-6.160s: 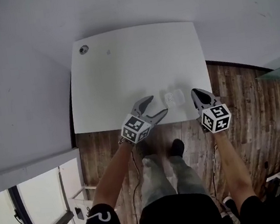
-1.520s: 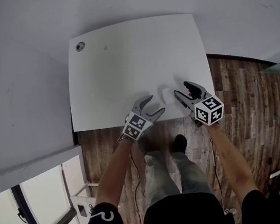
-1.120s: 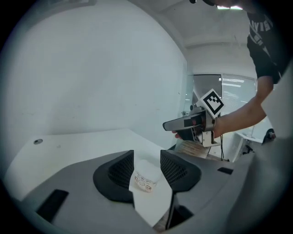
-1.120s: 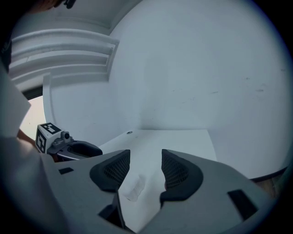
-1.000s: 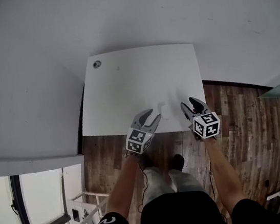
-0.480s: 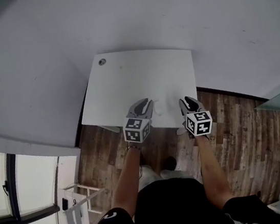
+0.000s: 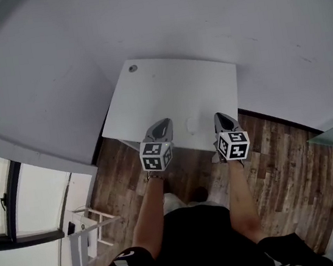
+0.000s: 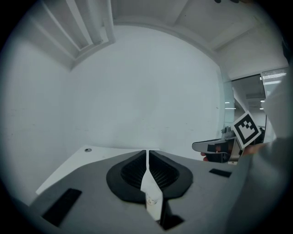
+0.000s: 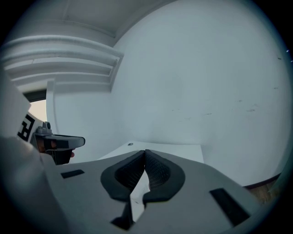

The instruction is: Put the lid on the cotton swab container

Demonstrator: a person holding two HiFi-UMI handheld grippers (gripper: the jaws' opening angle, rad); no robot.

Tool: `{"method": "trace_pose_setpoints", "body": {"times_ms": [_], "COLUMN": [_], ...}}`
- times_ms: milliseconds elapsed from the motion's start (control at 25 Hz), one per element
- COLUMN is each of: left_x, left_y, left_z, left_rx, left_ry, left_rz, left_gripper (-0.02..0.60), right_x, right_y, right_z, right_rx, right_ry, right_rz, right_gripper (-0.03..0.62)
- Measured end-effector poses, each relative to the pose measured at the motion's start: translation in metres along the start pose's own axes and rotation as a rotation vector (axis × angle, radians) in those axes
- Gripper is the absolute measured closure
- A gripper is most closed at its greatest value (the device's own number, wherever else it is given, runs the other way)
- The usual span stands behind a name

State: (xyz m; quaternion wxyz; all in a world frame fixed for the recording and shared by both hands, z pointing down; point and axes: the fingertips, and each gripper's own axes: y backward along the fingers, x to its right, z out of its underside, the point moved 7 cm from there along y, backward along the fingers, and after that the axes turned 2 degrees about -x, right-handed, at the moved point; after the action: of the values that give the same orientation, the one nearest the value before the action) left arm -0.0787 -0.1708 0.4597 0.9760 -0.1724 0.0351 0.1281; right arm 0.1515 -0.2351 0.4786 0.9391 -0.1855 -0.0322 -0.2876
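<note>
Seen from the head view, a small white cotton swab container (image 7: pixel 191 126) sat near the front edge of the smooth, flat white bench (image 7: pixel 166 89), between the left hand-held gripper (image 7: pixel 164 123) and the right hand-held gripper (image 7: pixel 219 117). It was too small to tell whether it was lidded.

In the left gripper view, ribbed black pads (image 8: pixel 135 170) were closing to a thin slit, with nothing between them.

In the right gripper view, the jaws were clenched and empty, their textured pads (image 9: pixel 158 171) meeting.

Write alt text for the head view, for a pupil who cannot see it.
Seen from above, a person stands at a white table holding the left gripper, jaws closing on nothing, and the shut right gripper either side of a small white container.
</note>
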Motion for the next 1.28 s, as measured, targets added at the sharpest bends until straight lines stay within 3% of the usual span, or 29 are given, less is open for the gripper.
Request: {"method": "trace_pose_setpoints", "body": {"times_ms": [280, 720, 960, 1280], "left_x": [-0.003, -0.007, -0.003, -0.007], "left_y": [0.018, 0.024, 0.026, 0.026], "left_z": [-0.001, -0.004, -0.006, -0.005], "left_rx": [0.036, 0.04, 0.051, 0.053], "left_ry": [0.014, -0.013, -0.009, 0.007], "left_rz": [-0.034, -0.046, -0.057, -0.076], "left_gripper": [0.549, 0.554, 0.555, 0.555], "right_x": [-0.006, -0.018, -0.011, -0.008], "right_y": [0.006, 0.007, 0.014, 0.017], "right_z": [-0.009, -0.012, -0.015, -0.013], "right_rx": [0.011, 0.001, 0.02, 0.012], "right_ry": [-0.013, 0.055, -0.017, -0.019], "right_rz": [-0.049, -0.098, -0.109, -0.104], "right_gripper": [0.582, 0.582, 0.582, 0.582]}}
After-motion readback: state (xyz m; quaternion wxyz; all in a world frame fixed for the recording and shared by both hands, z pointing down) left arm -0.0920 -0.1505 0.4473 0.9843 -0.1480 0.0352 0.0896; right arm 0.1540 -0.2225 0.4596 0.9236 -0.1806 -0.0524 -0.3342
